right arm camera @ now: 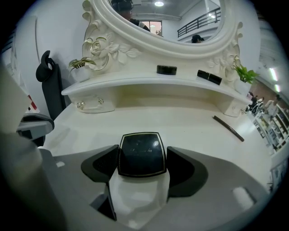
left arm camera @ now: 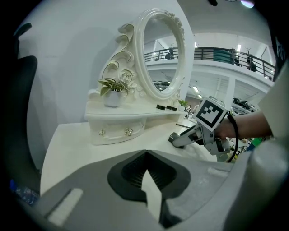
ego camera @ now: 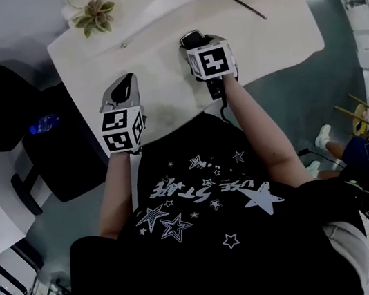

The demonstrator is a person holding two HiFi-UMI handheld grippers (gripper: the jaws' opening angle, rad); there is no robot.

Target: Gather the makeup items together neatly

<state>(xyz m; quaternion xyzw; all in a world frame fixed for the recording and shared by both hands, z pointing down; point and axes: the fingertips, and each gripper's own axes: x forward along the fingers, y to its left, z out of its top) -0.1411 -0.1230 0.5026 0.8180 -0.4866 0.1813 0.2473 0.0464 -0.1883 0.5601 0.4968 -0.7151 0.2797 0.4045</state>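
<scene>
My right claw (right arm camera: 143, 164) grips the black compact (right arm camera: 141, 152) by its slick side edges, low over the counter (right arm camera: 189, 124). A tilt could let it slip out. My left claw (left arm camera: 145, 175) is clenched and empty.

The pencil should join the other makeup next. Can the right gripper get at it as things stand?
Probably not to pick it up: the right gripper holds the black compact. The way itself looks free, with bare table between it and the pencil.
</scene>
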